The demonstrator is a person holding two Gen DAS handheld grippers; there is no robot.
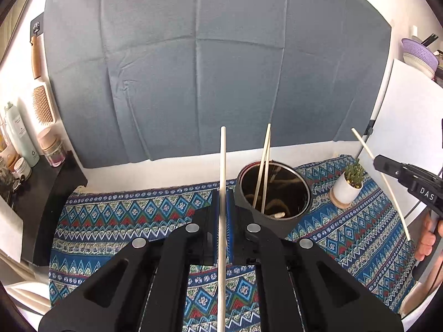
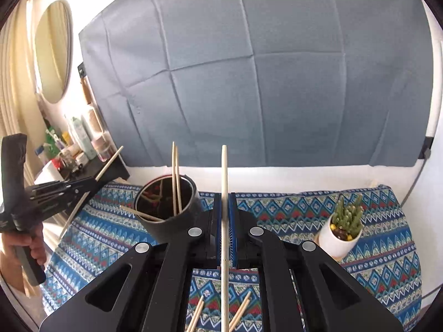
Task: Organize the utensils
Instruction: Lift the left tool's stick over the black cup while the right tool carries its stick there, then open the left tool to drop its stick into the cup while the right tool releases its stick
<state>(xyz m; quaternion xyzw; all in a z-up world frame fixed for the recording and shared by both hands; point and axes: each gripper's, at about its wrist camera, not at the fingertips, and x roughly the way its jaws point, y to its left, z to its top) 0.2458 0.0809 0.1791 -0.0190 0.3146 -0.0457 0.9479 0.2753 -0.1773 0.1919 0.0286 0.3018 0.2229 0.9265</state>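
Both tools clamp one chopstick each, lower ends cut off

The lower end of the chopstick clamped in the left gripper runs off the bottom edge of the left wrist view; the chopstick clamped in the right gripper is cut off the same way in the right wrist view; the black cup has its near wall hidden behind the left gripper's body, and what lies at its dark bottom is too dim to tell; the loose chopsticks on the patterned cloth show only through gaps in the right gripper's frame, their lengths hidden; the bottles on the side shelf are too small to read; each hand is partly cut by the edge.
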